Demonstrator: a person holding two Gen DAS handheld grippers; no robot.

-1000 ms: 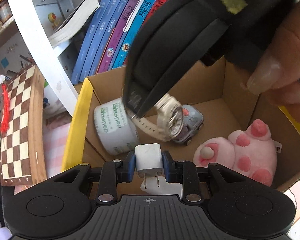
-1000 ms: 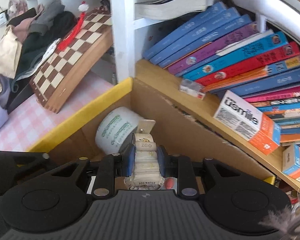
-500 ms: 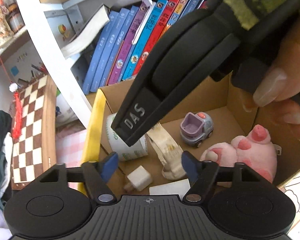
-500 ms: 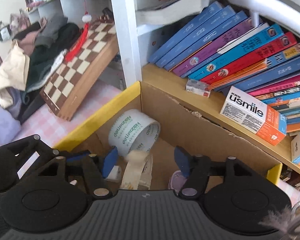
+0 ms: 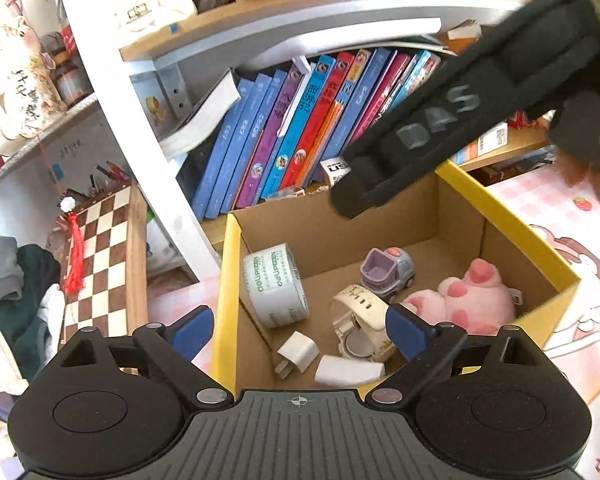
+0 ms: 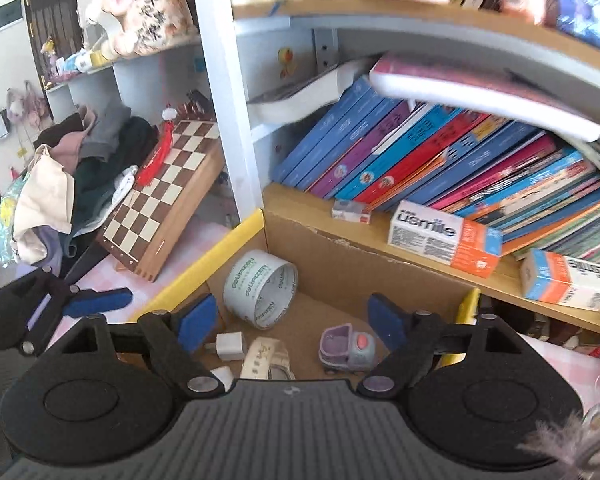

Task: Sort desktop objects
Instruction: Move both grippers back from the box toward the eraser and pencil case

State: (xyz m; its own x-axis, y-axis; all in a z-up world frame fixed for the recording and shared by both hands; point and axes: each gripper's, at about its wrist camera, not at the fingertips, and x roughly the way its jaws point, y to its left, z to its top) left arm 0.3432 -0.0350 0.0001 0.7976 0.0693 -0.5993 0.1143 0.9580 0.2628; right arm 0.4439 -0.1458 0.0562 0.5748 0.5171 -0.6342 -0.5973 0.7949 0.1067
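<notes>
A cardboard box with yellow rims (image 5: 225,280) (image 6: 204,268) holds a roll of white tape (image 5: 275,290) (image 6: 260,287), a white charger plug (image 5: 298,353) (image 6: 230,346), a cream wristwatch (image 5: 362,326) (image 6: 265,356), a lilac toy car (image 5: 386,270) (image 6: 347,347), a pink plush paw (image 5: 466,296) and a white block (image 5: 348,370). My left gripper (image 5: 298,326) hangs open above the box, empty. My right gripper (image 6: 290,318) is open and empty over the same box; its black body (image 5: 440,132) crosses the left wrist view.
A shelf of slanted books (image 6: 440,160) stands right behind the box, with small cartons (image 6: 444,236) on its ledge. A wooden chessboard (image 5: 100,256) (image 6: 164,196) leans at the left beside a pile of clothes (image 6: 80,160). Pink checked cloth (image 5: 548,200) covers the desk.
Both grippers opened: the left dropped the charger plug and the right dropped the watch into the box. Both have since risen and pulled back from the box.
</notes>
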